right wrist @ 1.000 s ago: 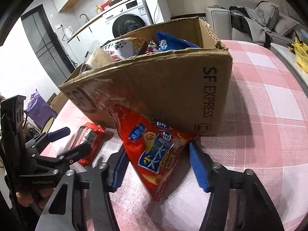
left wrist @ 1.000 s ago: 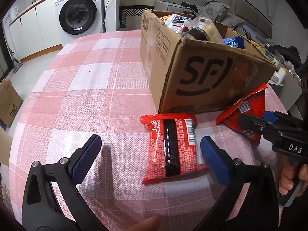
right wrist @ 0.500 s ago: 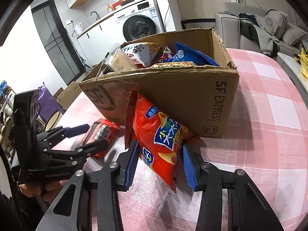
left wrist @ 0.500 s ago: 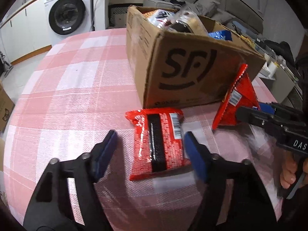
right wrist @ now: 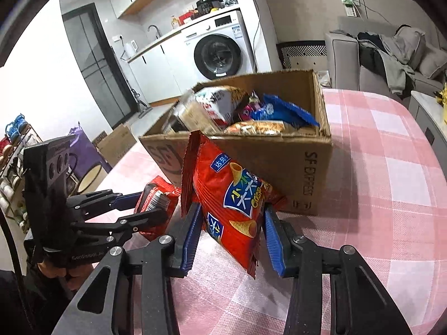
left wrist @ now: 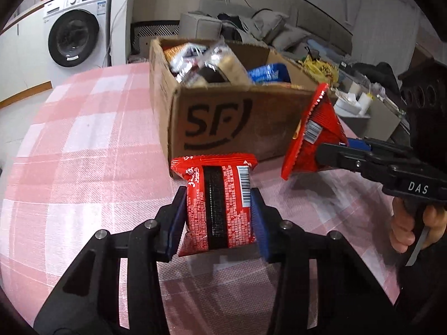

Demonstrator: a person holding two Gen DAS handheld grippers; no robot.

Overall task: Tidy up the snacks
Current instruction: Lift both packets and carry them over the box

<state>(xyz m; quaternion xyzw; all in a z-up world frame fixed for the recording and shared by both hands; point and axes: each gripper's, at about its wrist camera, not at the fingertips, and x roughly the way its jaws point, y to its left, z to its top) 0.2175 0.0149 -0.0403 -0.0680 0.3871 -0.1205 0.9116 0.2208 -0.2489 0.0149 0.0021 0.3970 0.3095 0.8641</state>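
A red snack packet (left wrist: pixel 215 173) with a black stripe sits between the blue pads of my left gripper (left wrist: pixel 218 212). Its jaws are closing and both pads press the packet's sides, holding it just above the pink checked tablecloth (left wrist: pixel 83 153). My right gripper (right wrist: pixel 233 212) is shut on a red bag of cone crisps (right wrist: pixel 232 184), held upright in front of the cardboard box (right wrist: pixel 279 156). The left wrist view shows that bag (left wrist: pixel 315 134) at the box's (left wrist: pixel 223 122) right corner. In the right wrist view the left gripper (right wrist: pixel 142 206) and its packet (right wrist: pixel 156 192) are at the left.
The open box holds several snack packs, among them a blue one (right wrist: pixel 285 111). A washing machine (left wrist: pixel 74 39) and white cabinets stand beyond the table's far edge. A grey sofa (right wrist: pixel 391 55) with clothes is at the back right. Bare tablecloth lies left of the box.
My left jaws went from wide open to pressing the red packet and raised it. The right jaws shut on the crisps bag and lifted it upright off the cloth.
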